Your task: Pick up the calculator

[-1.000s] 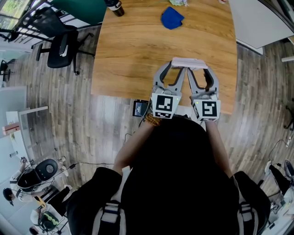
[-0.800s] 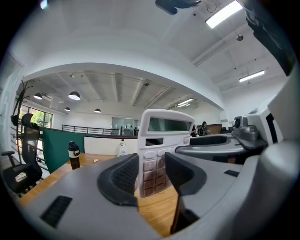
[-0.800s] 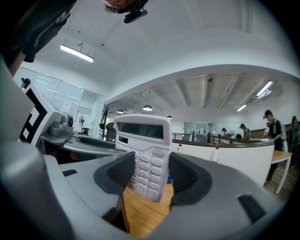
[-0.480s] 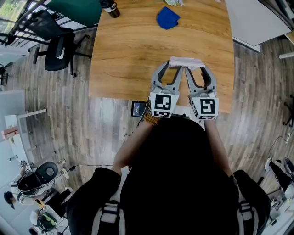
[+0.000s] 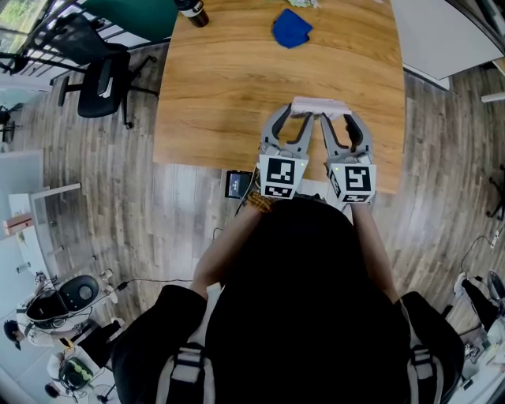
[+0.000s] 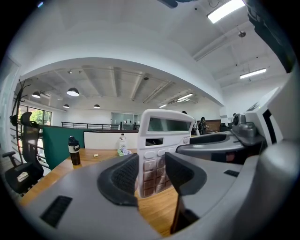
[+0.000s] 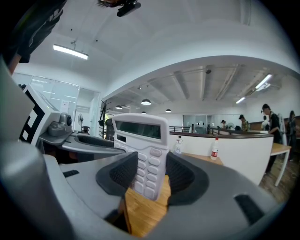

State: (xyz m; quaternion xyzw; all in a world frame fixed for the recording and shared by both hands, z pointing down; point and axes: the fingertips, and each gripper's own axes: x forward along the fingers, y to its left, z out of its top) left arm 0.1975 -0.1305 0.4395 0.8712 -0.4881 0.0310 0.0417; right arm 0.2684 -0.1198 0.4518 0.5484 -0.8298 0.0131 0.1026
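- Room: grey wood-plank floor (image 5: 102, 197) on the left, green partition wall (image 5: 138, 16) at the top left, white ceiling with strip lights in both gripper views; open office.
- Surface: light-brown wood-grain worktop (image 5: 221, 87) fills the middle of the head view, mostly bare; its near edge is just in front of the person.
- Far left: black wheeled office chair (image 5: 106, 79) on the floor beside the worktop's left edge.
- Black drink bottle (image 5: 192, 9) stands upright at the far left corner of the worktop.
- Small dark screen device (image 5: 239, 185) is on the floor, just below the near edge.
- Crumpled blue cloth (image 5: 292, 28) lies at the far side, well apart from the grippers.
- Left hand-held gripper (image 5: 293, 122): jaws part-way apart, pads tight on the lower keys of the calculator, clamped on it.
- Pale pinkish-white push-button calculator (image 5: 320, 106) is upright, display on top, keys facing the person. It is over the near part of the worktop at the tips of both grippers.
- Right hand-held gripper (image 5: 343, 122): jaws have just been closing with the calculator between them. Pads are at its sides; can't tell if they press.
- The two grippers angle in towards each other, and each shows in the other's view.
- White table (image 5: 442, 35) at the top right, apart from the worktop.
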